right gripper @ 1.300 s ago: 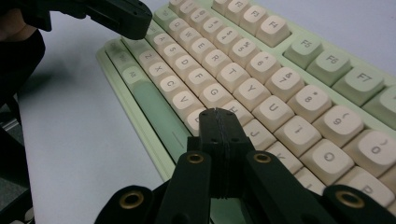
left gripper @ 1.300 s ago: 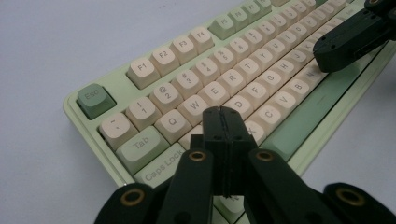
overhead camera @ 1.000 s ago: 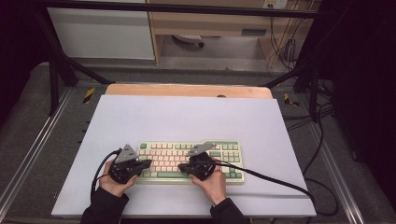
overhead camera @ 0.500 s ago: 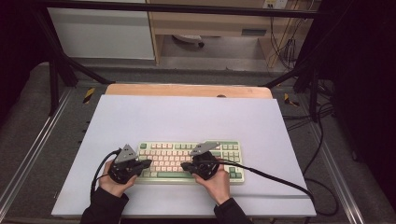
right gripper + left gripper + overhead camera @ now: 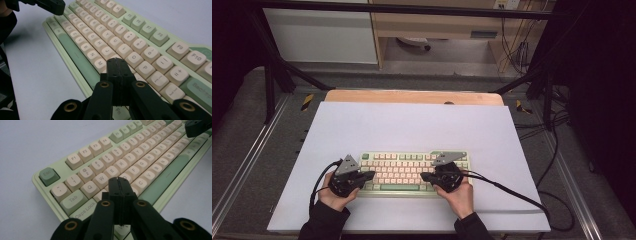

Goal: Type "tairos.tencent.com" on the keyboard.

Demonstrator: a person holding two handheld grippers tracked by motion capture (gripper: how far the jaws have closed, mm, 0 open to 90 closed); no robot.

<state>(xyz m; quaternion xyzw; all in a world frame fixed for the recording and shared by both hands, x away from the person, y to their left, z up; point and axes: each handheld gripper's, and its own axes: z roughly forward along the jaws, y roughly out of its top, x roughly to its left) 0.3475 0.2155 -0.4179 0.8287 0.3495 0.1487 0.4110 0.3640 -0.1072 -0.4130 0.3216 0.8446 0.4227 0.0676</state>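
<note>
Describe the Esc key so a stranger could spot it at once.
Start at the pale green keyboard lying on the white table. Go to the corner nearest the left gripper. The Esc key sits there alone, darker green beside cream keys.

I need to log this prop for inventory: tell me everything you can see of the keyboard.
The keyboard is a compact mechanical-looking board with a pale green, plastic-looking case, cream letter keys and green Esc, Tab, function keys and space bar. It lies flat on the white table sheet, near the person's edge. The left tool and right tool, both shut, hover over its two ends; contact can't be told.
</note>
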